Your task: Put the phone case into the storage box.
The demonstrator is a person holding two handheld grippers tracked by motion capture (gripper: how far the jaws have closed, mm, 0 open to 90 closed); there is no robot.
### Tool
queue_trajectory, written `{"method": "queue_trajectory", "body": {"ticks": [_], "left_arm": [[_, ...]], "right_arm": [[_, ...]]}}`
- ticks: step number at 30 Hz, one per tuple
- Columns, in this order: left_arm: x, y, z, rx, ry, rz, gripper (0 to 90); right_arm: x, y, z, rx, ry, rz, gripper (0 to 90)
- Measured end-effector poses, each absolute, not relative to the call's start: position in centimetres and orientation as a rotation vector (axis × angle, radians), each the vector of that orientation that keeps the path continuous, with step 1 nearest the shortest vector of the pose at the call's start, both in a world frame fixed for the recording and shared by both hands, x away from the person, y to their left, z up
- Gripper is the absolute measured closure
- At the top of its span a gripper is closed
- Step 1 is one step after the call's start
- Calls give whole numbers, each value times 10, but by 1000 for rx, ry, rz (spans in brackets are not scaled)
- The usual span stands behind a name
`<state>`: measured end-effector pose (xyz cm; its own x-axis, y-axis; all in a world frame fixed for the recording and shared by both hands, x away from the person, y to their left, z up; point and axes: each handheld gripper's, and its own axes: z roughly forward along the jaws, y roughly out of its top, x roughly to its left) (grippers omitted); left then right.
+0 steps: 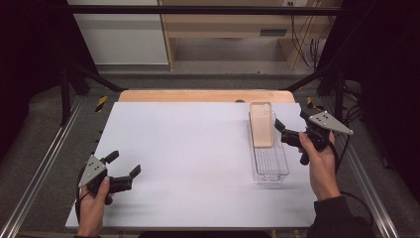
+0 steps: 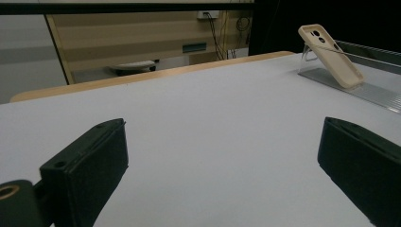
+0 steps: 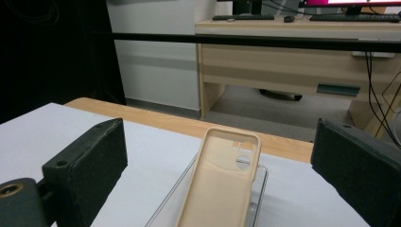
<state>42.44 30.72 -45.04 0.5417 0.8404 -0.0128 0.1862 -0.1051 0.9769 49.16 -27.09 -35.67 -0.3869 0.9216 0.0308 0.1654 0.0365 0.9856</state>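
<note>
A beige phone case (image 1: 261, 125) leans tilted in the far end of a clear plastic tray (image 1: 270, 166) at the right of the white table (image 1: 188, 148). My right gripper (image 1: 291, 120) hovers just right of the tray's far end, open and holding nothing. In the right gripper view the phone case (image 3: 222, 189) rises from the tray (image 3: 261, 189) ahead, framed by the wide-open jaws of the right gripper (image 3: 220, 142). My left gripper (image 1: 124, 163) rests open near the front left. In the left gripper view the left gripper (image 2: 222, 161) is empty, with the case (image 2: 333, 56) and tray (image 2: 364, 90) far off at right.
The table's wooden far edge (image 1: 205, 95) runs behind the white board. Metal frame rails (image 1: 44, 153) flank both sides. A desk with cables (image 1: 247, 25) stands beyond the table. Bare white surface (image 1: 183, 144) spreads between the two grippers.
</note>
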Motion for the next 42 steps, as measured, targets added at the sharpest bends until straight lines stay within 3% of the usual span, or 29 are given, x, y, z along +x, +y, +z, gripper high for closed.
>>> {"method": "queue_trajectory", "body": {"ticks": [30, 42], "left_arm": [[413, 308, -448, 1582, 858, 723, 18], [411, 306, -449, 1586, 823, 724, 18]], "right_arm": [[416, -295, -414, 1056, 1623, 1471, 37], [405, -298, -427, 1034, 1624, 1496, 40]]}}
